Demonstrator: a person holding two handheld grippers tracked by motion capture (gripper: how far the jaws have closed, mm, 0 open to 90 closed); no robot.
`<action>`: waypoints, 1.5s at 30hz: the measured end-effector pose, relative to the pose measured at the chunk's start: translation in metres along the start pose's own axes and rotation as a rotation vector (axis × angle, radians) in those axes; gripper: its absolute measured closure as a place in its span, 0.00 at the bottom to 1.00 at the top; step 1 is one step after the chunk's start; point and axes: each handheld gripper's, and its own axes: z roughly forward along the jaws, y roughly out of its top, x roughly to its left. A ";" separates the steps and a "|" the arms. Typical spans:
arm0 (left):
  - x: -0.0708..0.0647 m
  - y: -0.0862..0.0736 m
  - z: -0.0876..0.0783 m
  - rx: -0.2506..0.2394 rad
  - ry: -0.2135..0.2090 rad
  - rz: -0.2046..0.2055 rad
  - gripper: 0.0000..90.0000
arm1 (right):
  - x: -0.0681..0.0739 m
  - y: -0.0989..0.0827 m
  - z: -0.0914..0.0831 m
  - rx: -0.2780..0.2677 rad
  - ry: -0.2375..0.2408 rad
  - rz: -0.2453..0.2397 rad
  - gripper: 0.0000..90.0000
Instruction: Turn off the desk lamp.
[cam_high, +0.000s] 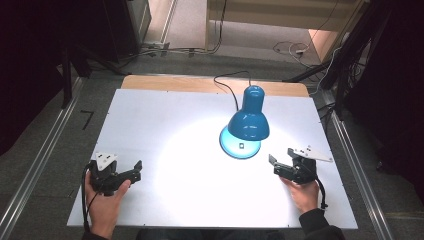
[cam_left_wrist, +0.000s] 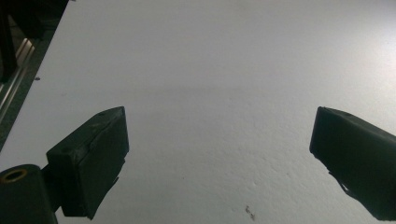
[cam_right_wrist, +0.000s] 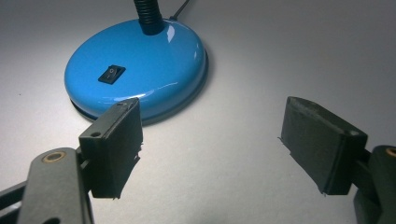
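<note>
While both grippers, left gripper (cam_high: 131, 170) and right gripper (cam_high: 281, 164), are resting spread and empty, the lit lamp (cam_high: 246, 125) is sitting at twelve o'clock; presumably its switch (cam_right_wrist: 111, 73) is awaiting a press.

Lab-like recording room: white table (cam_high: 150, 125) on grey carpet (cam_high: 190, 30), metal rails (cam_high: 35, 160), loose cables (cam_high: 290, 47).

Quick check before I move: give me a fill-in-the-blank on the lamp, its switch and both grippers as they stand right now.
1. The lamp on the table is coloured ____.
2. The black rocker switch sits on the lamp's ____.
3. The gripper nearer the lamp is the ____ gripper.
4. The left gripper has its jaws ____, with bare table between them.

Missing words: blue; base; right; open
</note>
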 end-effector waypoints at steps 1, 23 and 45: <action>0.000 0.000 0.000 0.000 0.000 0.000 0.06 | 0.000 0.000 0.000 0.000 0.000 0.000 0.22; 0.001 0.000 -0.001 -0.004 -0.001 0.000 0.06 | 0.009 0.008 0.015 -0.001 0.013 -0.011 0.24; 0.001 0.000 -0.001 -0.006 0.002 -0.003 0.06 | 0.017 0.012 0.023 -0.007 0.015 -0.019 0.27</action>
